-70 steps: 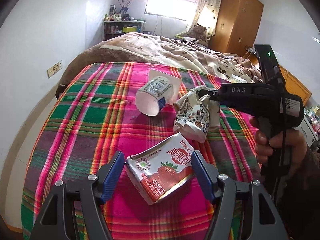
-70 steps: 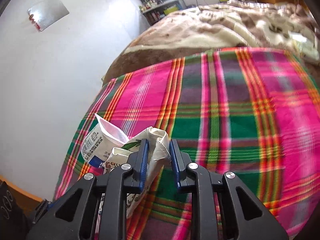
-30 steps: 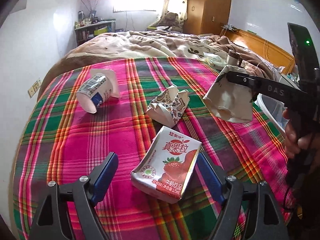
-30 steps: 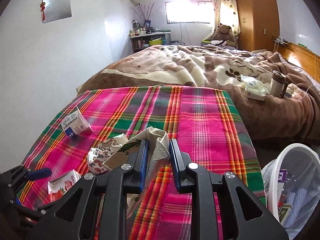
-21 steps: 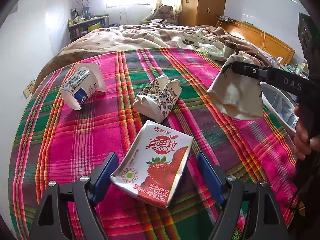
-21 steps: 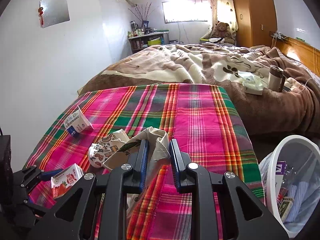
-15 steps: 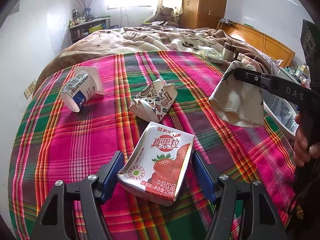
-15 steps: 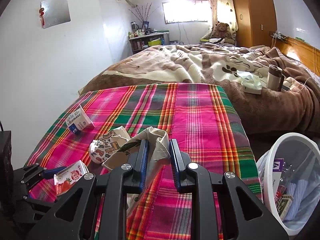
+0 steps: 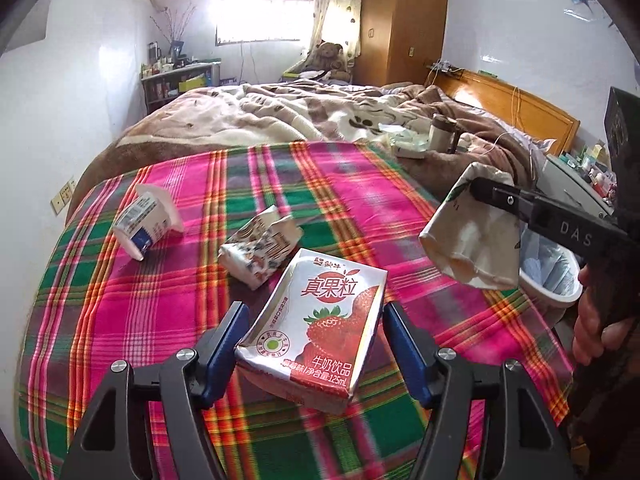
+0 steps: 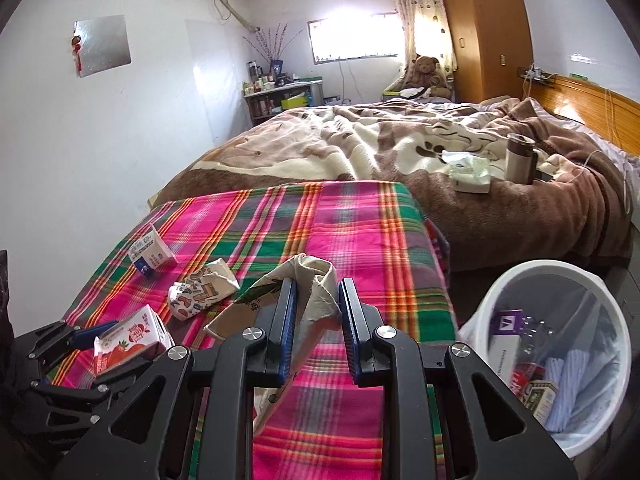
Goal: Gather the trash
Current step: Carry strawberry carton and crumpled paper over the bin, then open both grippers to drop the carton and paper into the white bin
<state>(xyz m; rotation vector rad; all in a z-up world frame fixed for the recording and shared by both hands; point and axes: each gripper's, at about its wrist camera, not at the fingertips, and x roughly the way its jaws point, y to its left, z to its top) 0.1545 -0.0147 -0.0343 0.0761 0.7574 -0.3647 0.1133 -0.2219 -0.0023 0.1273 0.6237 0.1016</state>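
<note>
Plaid blanket (image 9: 168,288) under dented strawberry milk carton (image 9: 320,328) in left claw (image 9: 314,340).

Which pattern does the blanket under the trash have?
The blanket is plaid: bright pink with green squares and orange-yellow stripes. The right wrist view shows it best.

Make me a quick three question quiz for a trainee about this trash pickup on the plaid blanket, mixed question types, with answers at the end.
1. True or false: the right gripper is shut on a crumpled cream paper cup.
2. Multiple choice: what sits between the left gripper's fingers? A) blue and white carton B) strawberry milk carton C) patterned crumpled cup
3. Fill in: in the right wrist view, the white bin stands on the floor to the ____ of the plaid blanket.

Key
1. True.
2. B, the strawberry milk carton; the blue and white carton and patterned crumpled cup lie on the blanket beyond it.
3. Right.
</note>
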